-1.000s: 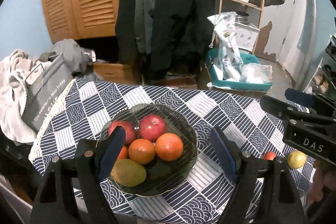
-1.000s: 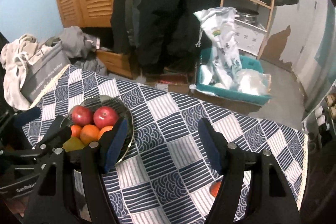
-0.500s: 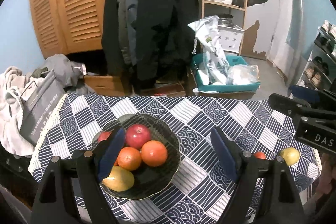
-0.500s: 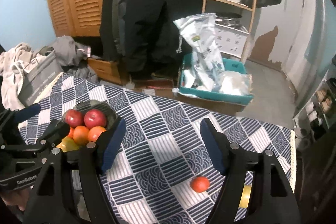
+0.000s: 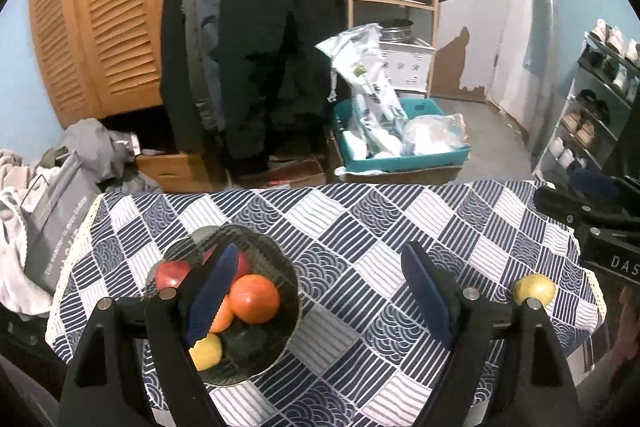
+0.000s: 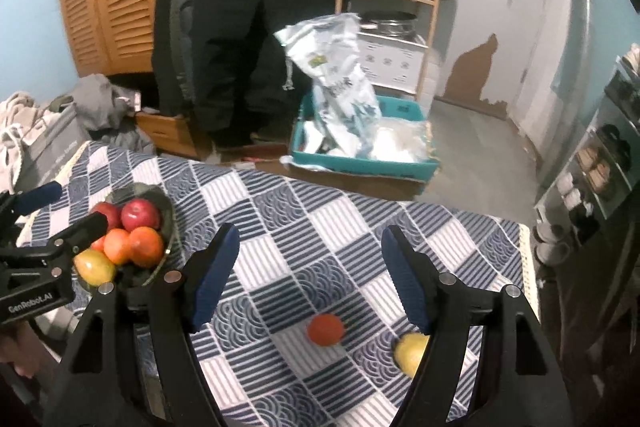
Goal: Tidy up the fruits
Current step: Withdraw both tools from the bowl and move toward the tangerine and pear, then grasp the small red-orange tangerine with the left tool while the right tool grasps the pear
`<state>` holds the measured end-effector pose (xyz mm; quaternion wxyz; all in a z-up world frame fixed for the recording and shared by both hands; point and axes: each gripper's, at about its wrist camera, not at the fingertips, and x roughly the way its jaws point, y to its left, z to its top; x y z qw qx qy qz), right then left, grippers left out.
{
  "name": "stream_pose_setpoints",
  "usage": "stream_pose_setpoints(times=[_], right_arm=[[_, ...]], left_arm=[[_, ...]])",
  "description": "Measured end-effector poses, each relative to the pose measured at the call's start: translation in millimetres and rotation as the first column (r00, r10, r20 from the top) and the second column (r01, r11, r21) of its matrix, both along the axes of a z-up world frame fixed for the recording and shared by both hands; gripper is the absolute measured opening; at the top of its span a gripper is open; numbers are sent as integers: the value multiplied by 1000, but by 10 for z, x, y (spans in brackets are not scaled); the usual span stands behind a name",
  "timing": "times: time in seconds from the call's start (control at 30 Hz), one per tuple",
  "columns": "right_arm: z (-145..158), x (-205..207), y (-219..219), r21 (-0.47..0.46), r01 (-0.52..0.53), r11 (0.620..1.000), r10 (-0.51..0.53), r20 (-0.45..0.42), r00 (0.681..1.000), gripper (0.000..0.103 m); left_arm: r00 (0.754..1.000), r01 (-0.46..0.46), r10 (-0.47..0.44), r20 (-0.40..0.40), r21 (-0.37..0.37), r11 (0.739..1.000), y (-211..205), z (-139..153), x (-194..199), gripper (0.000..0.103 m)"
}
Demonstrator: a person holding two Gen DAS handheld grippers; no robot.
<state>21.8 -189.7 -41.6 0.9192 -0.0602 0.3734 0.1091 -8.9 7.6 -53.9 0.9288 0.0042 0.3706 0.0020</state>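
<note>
Fruits: two loose (image 6: 325, 329) (image 6: 409, 351), bowl (image 6: 168, 227) five

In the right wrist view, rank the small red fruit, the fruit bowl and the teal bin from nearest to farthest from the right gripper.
1. Small red fruit: on the cloth just ahead, between the open right gripper's fingers.
2. Fruit bowl: off to the left on the table, beside the left gripper.
3. Teal bin: on the floor beyond the table's far edge.
</note>
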Motion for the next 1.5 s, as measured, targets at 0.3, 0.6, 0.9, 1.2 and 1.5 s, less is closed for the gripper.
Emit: stream_pose_setpoints(times=[0.3, 0.6, 0.9, 1.2, 1.5], right_arm=[[-101, -35, -465, -2, 79, 997, -79, -27, 997, 74], [-242, -77, -874, -11, 144, 990, -144, -56, 988, 74], [-411, -73, -1185, -19, 198, 980, -198, -102, 975, 76], [-657, -38, -1307, -52, 209, 977, -214, -158, 964, 79], [-1091, 79, -1433, -67, 225, 972, -234, -287, 929, 79]], left_arm=[[997, 69, -69, -23, 6, 998, -377, -44, 77, 85], [989, 136, -135, -60, 14, 991, -753, -154, 146, 85], [979, 173, -171, -115, 10, 985, -1003, -339, 220, 85], [968, 191, -188, -167, 1, 982, -1134, -538, 324, 85], [951, 202, -196, -240, -1, 979, -1249, -865, 441, 85]])
